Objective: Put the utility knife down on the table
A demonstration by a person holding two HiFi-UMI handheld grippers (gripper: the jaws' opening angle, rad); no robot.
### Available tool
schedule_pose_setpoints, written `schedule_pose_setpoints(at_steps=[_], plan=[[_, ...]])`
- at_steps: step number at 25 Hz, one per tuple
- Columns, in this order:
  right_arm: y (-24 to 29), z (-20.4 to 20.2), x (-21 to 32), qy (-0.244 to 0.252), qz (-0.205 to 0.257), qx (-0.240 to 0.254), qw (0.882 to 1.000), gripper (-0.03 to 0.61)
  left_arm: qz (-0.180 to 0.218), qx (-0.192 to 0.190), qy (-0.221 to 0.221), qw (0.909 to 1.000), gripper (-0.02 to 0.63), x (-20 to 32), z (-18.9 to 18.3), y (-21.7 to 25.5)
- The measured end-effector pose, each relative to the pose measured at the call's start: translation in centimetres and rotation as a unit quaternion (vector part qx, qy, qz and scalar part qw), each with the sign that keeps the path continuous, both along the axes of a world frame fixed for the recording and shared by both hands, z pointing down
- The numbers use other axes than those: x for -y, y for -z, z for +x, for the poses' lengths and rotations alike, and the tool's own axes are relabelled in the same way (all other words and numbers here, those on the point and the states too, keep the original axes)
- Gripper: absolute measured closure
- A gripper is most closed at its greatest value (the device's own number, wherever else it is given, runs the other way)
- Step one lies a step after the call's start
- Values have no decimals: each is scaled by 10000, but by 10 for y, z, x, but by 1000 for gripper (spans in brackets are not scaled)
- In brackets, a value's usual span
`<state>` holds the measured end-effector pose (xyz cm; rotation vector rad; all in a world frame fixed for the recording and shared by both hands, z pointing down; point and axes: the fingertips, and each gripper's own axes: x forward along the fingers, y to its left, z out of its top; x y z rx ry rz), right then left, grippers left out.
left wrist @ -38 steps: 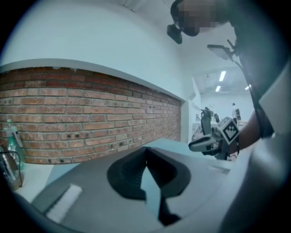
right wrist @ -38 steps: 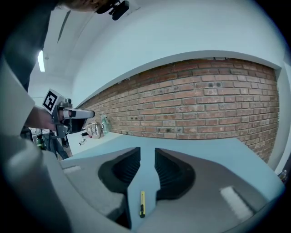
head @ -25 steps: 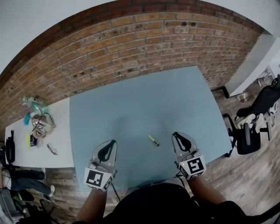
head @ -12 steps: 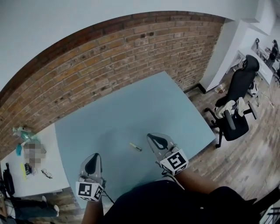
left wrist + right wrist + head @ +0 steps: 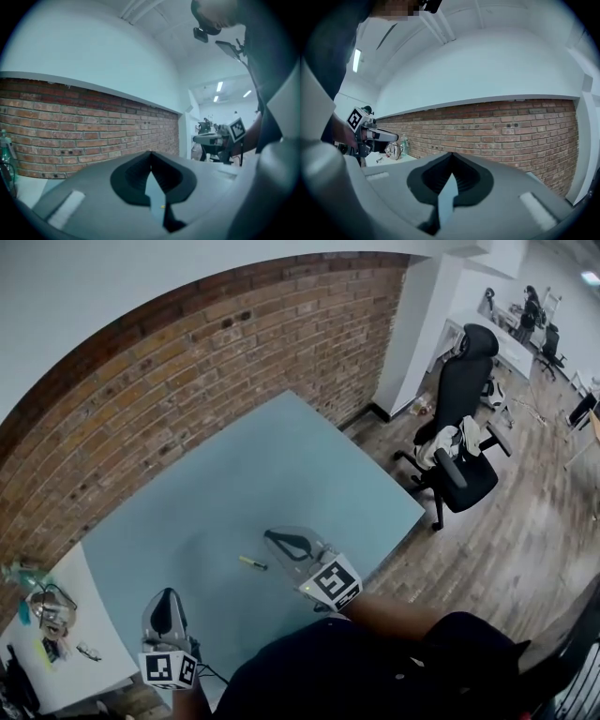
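A small yellow utility knife [image 5: 251,563] lies flat on the blue-grey table [image 5: 281,465], near its front edge. My right gripper [image 5: 272,537] hovers just right of the knife, a short way apart from it, shut with nothing held. My left gripper [image 5: 163,595] is further left by the table's near corner, also shut and empty. In the left gripper view the jaws [image 5: 150,155] meet at their tips, and the right gripper's marker cube [image 5: 237,128] shows beyond. The right gripper view shows its jaws [image 5: 451,155] pressed together, with the left gripper [image 5: 363,126] off to the left.
A brick wall [image 5: 234,343] runs behind the table. A black office chair [image 5: 459,442] stands on the wooden floor to the right. A white side table [image 5: 66,652] with clutter [image 5: 45,610] adjoins the left end.
The head view has swung to the right, bringing the chair and floor in. The knife lies in the same spot on the table. Both grippers stay shut, apart from it.
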<state>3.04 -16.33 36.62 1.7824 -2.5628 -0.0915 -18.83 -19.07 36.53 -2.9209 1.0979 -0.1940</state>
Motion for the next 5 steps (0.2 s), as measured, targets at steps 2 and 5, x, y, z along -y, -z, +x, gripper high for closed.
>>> schedule_pose_setpoints(at_steps=[2,5], plan=[[-2,1,4,-18,-17,11,10000,577,11,-9,-9,10000,627,3,1,1],[-3,0,12,-33,-33,34,10000,577,13,0,-6,10000,627,8,-1,2]])
